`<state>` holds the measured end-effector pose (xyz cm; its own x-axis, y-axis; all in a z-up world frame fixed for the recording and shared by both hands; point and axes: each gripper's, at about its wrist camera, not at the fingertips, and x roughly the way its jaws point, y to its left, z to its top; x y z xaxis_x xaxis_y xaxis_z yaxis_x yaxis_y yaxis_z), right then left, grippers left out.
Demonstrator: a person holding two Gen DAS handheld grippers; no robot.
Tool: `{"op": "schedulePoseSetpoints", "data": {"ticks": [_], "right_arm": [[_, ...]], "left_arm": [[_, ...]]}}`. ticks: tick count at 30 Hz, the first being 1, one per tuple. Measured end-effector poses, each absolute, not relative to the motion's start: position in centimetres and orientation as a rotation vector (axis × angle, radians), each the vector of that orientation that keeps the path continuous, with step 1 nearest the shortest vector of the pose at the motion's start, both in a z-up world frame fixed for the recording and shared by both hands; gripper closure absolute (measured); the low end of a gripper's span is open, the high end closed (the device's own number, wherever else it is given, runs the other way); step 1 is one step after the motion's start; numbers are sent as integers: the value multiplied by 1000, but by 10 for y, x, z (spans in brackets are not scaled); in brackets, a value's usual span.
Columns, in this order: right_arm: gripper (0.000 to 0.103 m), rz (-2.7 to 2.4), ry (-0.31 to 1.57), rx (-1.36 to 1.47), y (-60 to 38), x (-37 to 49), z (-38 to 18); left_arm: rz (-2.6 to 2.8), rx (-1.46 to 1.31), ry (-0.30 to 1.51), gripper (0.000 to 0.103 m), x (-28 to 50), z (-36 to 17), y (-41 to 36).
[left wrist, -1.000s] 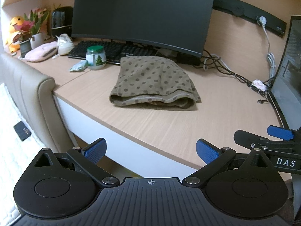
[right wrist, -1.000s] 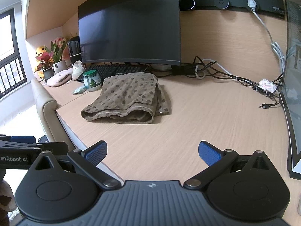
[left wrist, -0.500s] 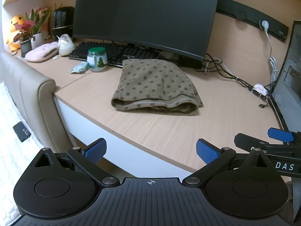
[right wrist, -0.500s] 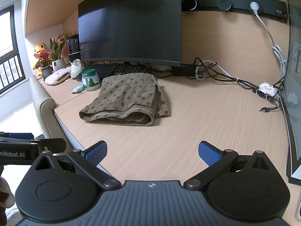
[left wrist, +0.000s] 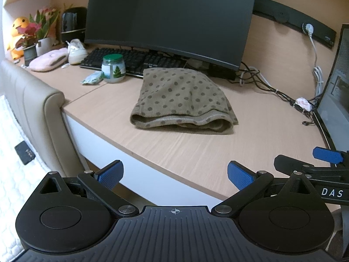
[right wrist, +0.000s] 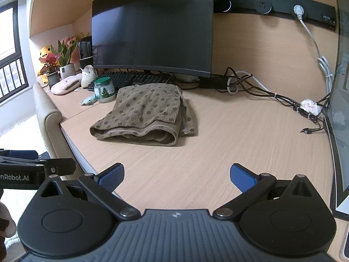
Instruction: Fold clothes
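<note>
Presently we hold the left gripper (left wrist: pixel 173 173) and the right gripper (right wrist: pixel 177 175) with fingers spread wide apart, gripping nothing, both at the near edge of the desk (right wrist: pixel 229 144). The brown dotted garment (right wrist: pixel 145 114) lies folded on the desk, well apart from both, just before the keyboard (left wrist: pixel 135 60) and beside a green-lidded jar (left wrist: pixel 113 68).

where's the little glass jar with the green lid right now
The small green-lidded glass jar stands on the wooden desk, left of centre in both views, just in front of the black keyboard and left of the folded brown polka-dot garment.
</note>
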<state>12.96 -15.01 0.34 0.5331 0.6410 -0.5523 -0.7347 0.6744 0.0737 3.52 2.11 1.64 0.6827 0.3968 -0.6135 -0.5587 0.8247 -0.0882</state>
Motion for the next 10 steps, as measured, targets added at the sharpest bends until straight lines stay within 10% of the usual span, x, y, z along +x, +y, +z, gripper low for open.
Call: {"op": "schedulePoseSetpoints", "data": {"ticks": [10], "right_arm": [[0, 832, 554, -176, -148, 136, 24]], "left_arm": [[574, -283, 559, 0, 47, 30, 51]]}}
